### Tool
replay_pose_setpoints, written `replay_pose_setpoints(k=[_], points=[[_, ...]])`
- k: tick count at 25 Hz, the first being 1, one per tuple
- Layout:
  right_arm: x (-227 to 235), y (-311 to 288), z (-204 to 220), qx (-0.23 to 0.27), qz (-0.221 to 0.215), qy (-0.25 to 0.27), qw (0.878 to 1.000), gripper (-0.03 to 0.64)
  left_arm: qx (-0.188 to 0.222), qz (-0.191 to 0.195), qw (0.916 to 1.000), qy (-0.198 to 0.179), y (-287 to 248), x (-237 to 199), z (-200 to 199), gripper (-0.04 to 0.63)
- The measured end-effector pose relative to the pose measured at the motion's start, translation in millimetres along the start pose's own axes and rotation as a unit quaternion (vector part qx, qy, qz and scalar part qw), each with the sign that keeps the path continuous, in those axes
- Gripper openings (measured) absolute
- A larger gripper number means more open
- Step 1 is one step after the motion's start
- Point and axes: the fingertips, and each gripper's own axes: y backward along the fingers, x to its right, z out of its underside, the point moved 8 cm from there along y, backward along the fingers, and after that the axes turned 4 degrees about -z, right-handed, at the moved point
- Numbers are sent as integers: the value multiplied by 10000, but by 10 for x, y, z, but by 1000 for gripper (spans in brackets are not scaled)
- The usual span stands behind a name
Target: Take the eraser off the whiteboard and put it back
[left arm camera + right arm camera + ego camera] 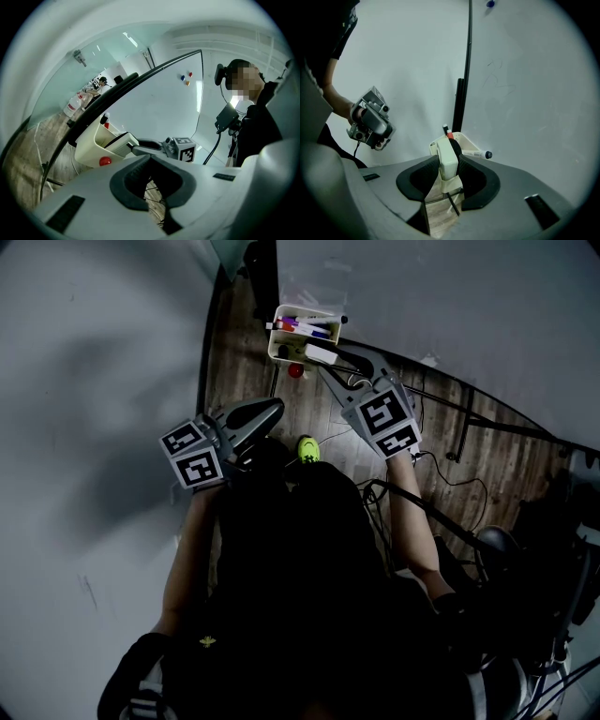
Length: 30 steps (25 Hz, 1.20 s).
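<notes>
My right gripper is shut on the white eraser, holding it at the near edge of the cream marker tray on the whiteboard. In the right gripper view the eraser stands upright between the dark pads, just in front of the tray. From the left gripper view I see the same eraser at the tray's rim. My left gripper hangs left of the tray, pointing level, its jaws apart with nothing between them.
Several markers lie in the tray, one marker sticking out. A red ball sits under the tray. Coloured magnets dot the board. Cables and a green object lie on the wooden floor.
</notes>
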Motion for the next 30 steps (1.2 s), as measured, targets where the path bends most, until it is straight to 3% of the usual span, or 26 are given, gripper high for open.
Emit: replay_pose_setpoints(k=[15,30], points=[[16,252,-173,439,48,-158,9989,132,237,207,9995,-25,-100,151,-46,17],[-43,494,-307,801,43,-116,9967,126,316,209,9987,-354,-174,288,-66,17]])
